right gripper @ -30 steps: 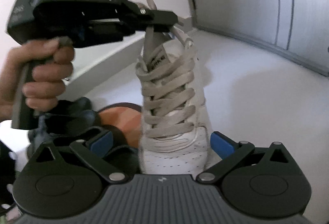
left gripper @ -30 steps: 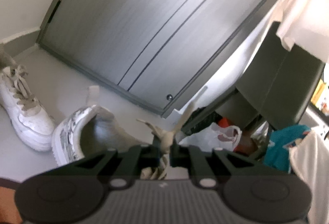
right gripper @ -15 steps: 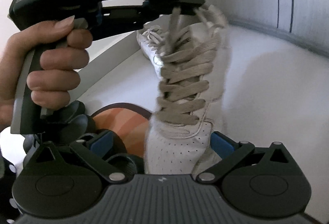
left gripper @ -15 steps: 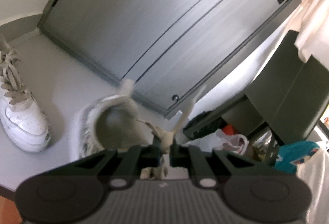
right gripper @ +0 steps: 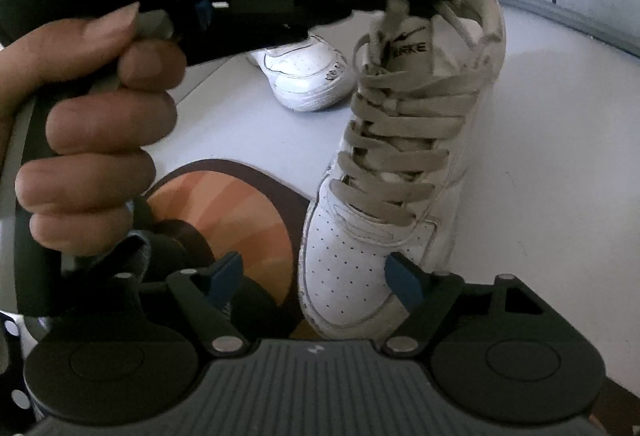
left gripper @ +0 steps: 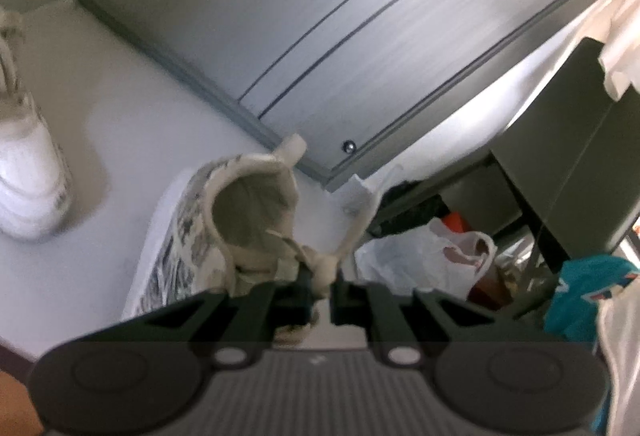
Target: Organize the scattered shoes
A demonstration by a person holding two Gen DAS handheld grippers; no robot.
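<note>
My left gripper [left gripper: 322, 284] is shut on the knotted beige laces of a white sneaker [left gripper: 240, 220], which hangs from it, heel opening towards the camera. In the right wrist view the same sneaker [right gripper: 392, 164] hangs tilted, toe down, under the left gripper [right gripper: 400, 2], which a hand [right gripper: 92, 140] holds. My right gripper [right gripper: 316, 276] is open, its blue pads [right gripper: 228, 272] on either side of the sneaker's toe. The matching white sneaker [right gripper: 304, 76] stands on the pale floor beyond, seen also as the matching sneaker [left gripper: 28, 176] at far left.
A round orange mat [right gripper: 240, 212] lies under the hanging shoe. A grey door [left gripper: 320, 16] closes off the back. To the right are a white plastic bag [left gripper: 432, 256], a teal garment [left gripper: 580, 292] and dark furniture [left gripper: 580, 156].
The left gripper has lifted the sneaker by its laces off the floor and swung it. The other sneaker has come into the right wrist view.
</note>
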